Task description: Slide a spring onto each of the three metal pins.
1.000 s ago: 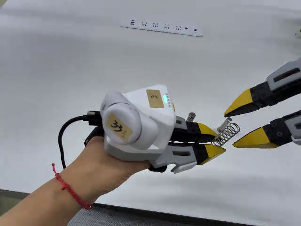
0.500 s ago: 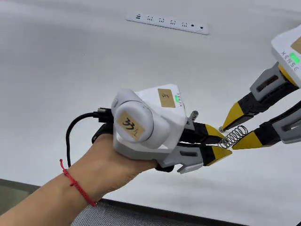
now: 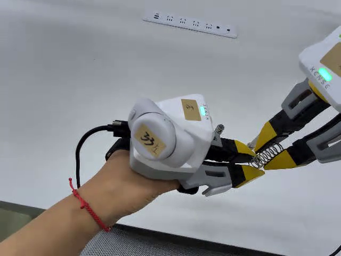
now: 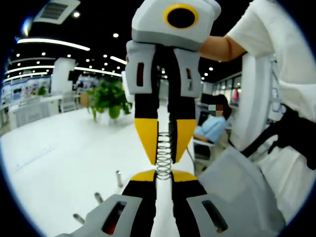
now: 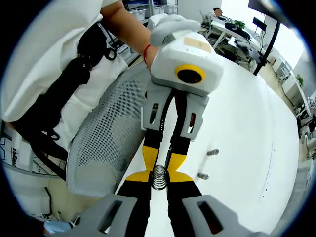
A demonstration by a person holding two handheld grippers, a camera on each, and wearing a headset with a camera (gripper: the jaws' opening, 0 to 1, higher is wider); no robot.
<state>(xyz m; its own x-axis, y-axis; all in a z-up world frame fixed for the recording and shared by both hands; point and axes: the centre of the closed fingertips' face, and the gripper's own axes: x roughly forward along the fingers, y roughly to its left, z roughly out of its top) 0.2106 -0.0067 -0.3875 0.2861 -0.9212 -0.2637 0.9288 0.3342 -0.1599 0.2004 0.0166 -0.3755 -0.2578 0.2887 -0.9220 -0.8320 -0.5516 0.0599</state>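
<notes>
A small steel spring (image 3: 268, 153) hangs in the air between the two grippers, above the white table (image 3: 80, 80). My left gripper (image 3: 256, 161), held in a hand, is shut on one end of the spring (image 4: 163, 154). My right gripper (image 3: 261, 157) comes in from the right and is shut on the spring's other end, seen end-on as a coil (image 5: 159, 177) between its yellow fingertips (image 5: 181, 176). Behind the left gripper a metal pin (image 3: 219, 128) stands on the table. Three pins (image 4: 119, 177) show below in the left gripper view, two pins (image 5: 212, 152) in the right gripper view.
A white power strip (image 3: 189, 24) lies at the table's far side. The table's near edge (image 3: 176, 242) runs just below the hand. A grey mesh chair (image 5: 103, 143) and the person's body sit close behind the grippers.
The right gripper has come in from the right and closed its jaws on the free end of the spring. The left gripper has kept its hold.
</notes>
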